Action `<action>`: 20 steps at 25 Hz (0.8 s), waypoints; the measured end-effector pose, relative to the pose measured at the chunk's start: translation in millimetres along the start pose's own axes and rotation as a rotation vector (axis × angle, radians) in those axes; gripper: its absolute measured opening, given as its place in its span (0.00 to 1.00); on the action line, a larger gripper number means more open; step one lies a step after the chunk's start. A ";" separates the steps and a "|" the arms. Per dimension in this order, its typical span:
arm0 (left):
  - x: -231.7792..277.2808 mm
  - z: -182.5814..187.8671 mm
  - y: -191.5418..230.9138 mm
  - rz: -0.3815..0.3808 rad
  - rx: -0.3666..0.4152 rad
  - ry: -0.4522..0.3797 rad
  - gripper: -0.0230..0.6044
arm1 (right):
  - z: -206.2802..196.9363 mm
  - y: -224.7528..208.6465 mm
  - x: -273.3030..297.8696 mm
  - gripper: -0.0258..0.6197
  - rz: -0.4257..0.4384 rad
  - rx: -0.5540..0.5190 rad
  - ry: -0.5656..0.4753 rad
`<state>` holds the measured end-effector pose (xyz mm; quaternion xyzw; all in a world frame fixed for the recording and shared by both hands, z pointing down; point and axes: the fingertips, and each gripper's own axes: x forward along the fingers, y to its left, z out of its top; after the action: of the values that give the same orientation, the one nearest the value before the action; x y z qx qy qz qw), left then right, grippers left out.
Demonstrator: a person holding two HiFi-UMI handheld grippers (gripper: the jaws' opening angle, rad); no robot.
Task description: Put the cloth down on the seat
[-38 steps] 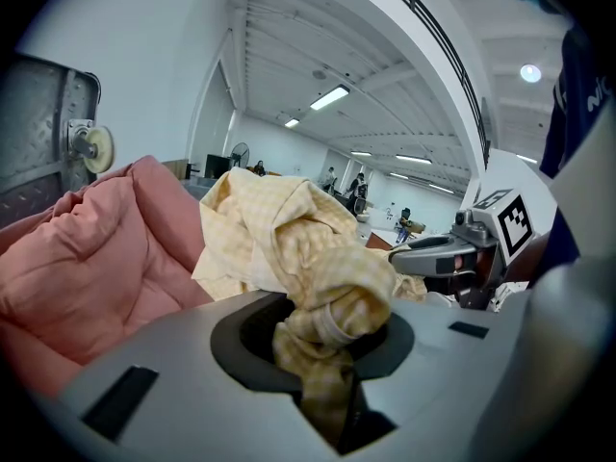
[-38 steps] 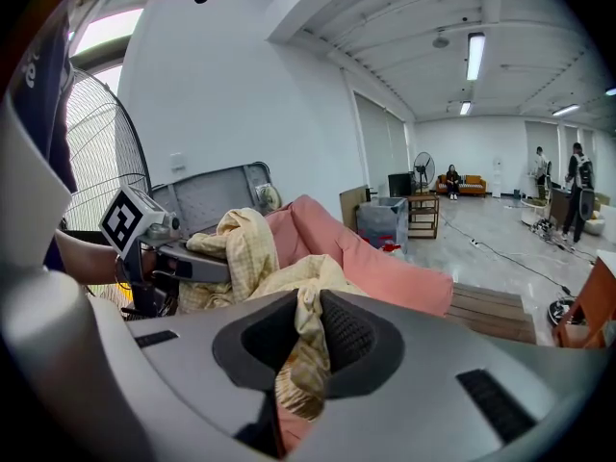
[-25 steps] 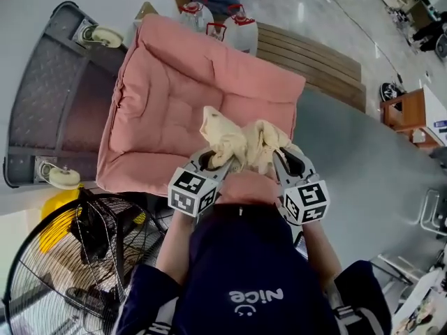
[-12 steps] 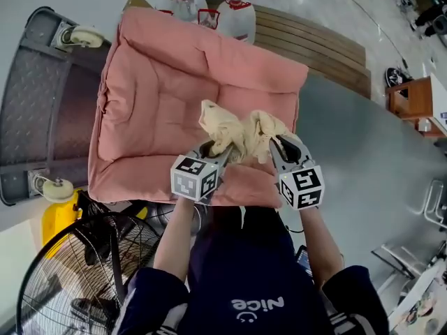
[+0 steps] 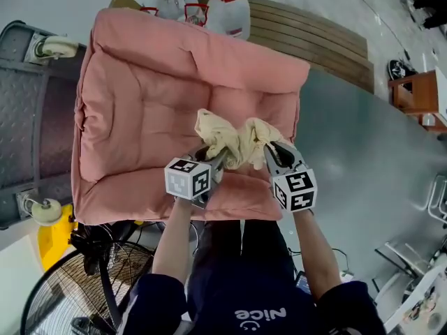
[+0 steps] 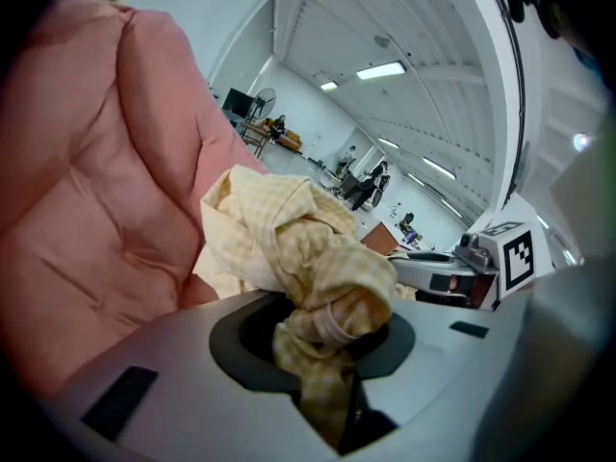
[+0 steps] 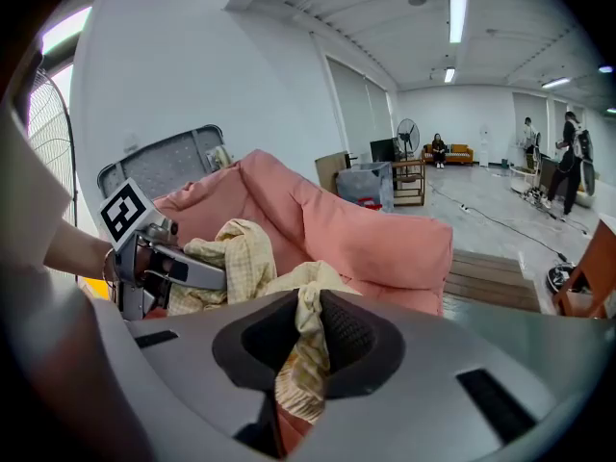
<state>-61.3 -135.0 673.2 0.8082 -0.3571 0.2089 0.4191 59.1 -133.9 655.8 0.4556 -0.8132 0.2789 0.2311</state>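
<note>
- Left claw was clamped on a thick, twisted bunch of the checked yellow cloth. The wad filled the gap between its jaws, which stood partly apart around it.
- Right claw was narrow, with its ribbed pads pinching a thin fold of the same cloth. A short tail hung down below the pads.
- The two claws sat side by side, both tips angled down and away from the person. Each marker cube was at the rear, nearest the body.
- The cloth was heaped just ahead of both sets of tips and bridged the space between them. One loose lobe rose ahead of the left claw.
- The pink quilted seat cushion lay directly beneath and beyond both claws, its raised back edge at the far side. I could not tell whether the cloth touched the cushion.
- Beyond the cushion, past the claw tips, stood clear water jugs and wooden planks.
- Out to the left claw's side was a grey cart with a pale caster.
- A floor fan stood behind the left claw, beside the person's arm.
</note>
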 end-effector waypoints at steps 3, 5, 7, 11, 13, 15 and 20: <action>19.5 -10.5 19.3 0.005 -0.015 0.028 0.22 | -15.2 -9.0 21.6 0.16 -0.002 0.019 0.015; 32.7 -20.0 30.0 0.003 -0.012 0.049 0.22 | -25.5 -13.7 35.3 0.16 -0.003 0.027 0.024; 45.0 -28.8 39.1 0.008 -0.009 0.071 0.22 | -36.9 -17.6 48.6 0.16 -0.001 0.033 0.034; 70.1 -50.0 61.5 0.028 0.002 0.119 0.22 | -58.5 -22.2 75.5 0.16 0.009 0.040 0.052; 81.3 -58.0 69.7 0.021 -0.001 0.132 0.22 | -66.9 -25.4 87.8 0.16 0.011 0.037 0.062; 90.5 -65.5 75.1 0.011 -0.003 0.146 0.22 | -76.4 -28.7 98.6 0.16 0.013 0.039 0.076; 118.4 -87.7 92.3 0.017 -0.006 0.181 0.22 | -107.1 -42.9 124.3 0.16 0.009 0.053 0.108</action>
<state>-56.2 -146.4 846.6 0.7816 -0.3253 0.2835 0.4504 50.1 -157.3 823.5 0.4423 -0.7939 0.3254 0.2612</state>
